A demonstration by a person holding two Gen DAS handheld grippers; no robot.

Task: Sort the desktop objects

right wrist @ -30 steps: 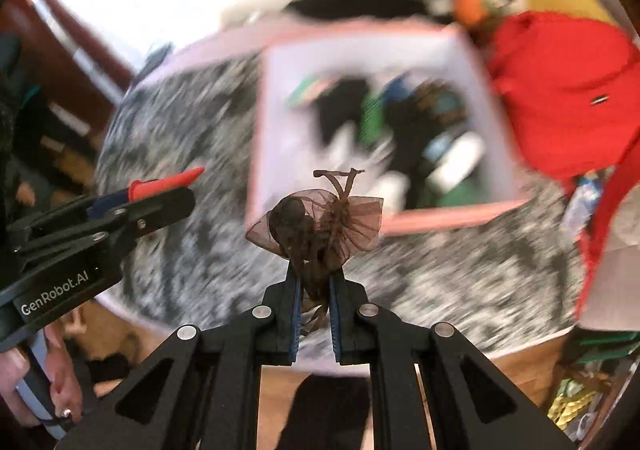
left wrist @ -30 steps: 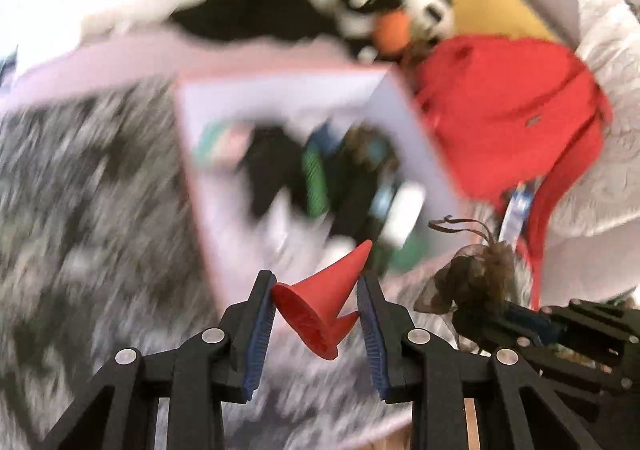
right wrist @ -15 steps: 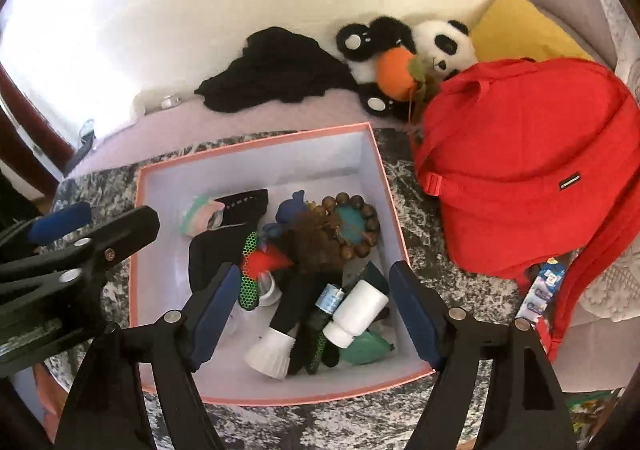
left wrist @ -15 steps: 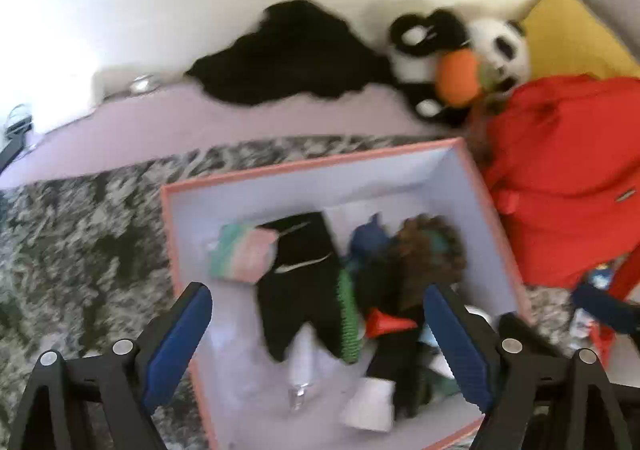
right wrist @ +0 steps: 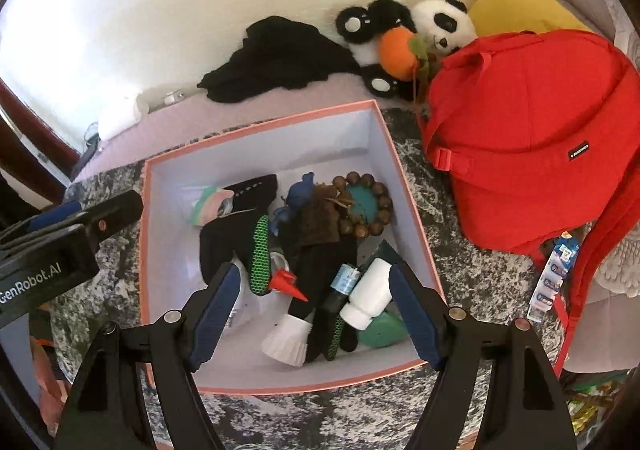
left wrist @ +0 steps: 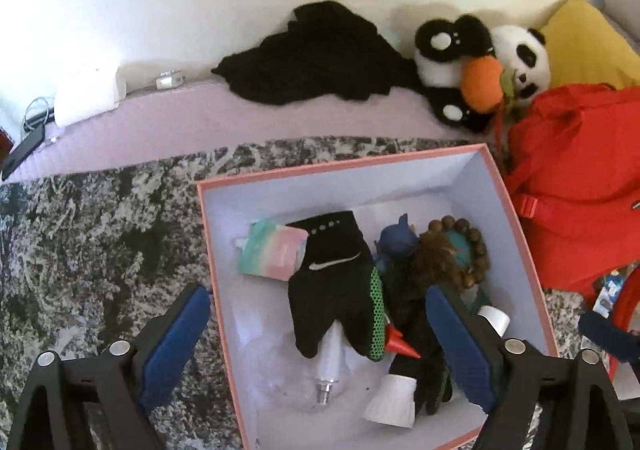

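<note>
A pink-rimmed box (left wrist: 344, 168) with a pale lining sits on the marbled tabletop (left wrist: 100, 250). Inside lie a black glove (left wrist: 332, 282) with green mesh, a red cone (left wrist: 400, 344), a brown gauze pouch (left wrist: 436, 254), a wooden bead bracelet (left wrist: 478, 250) and a pastel packet (left wrist: 272, 254). My left gripper (left wrist: 316, 298) hovers open above the box, holding nothing. In the right wrist view the same box (right wrist: 260, 126) holds the red cone (right wrist: 288, 284), the brown pouch (right wrist: 320, 218) and a white bottle (right wrist: 366, 298). My right gripper (right wrist: 316, 272) stands open over them, empty.
A red backpack (right wrist: 532, 130) lies against the box's right side. Behind the box are a panda plush (right wrist: 420, 34), a black cloth (right wrist: 276, 58) and a yellow cushion (right wrist: 516, 6) along the wall. A blister pack (right wrist: 556, 274) rests under the backpack strap.
Both grippers opened. The red cone left the left gripper and the brown pouch left the right one; both now lie in the box. The grippers moved over the box.
</note>
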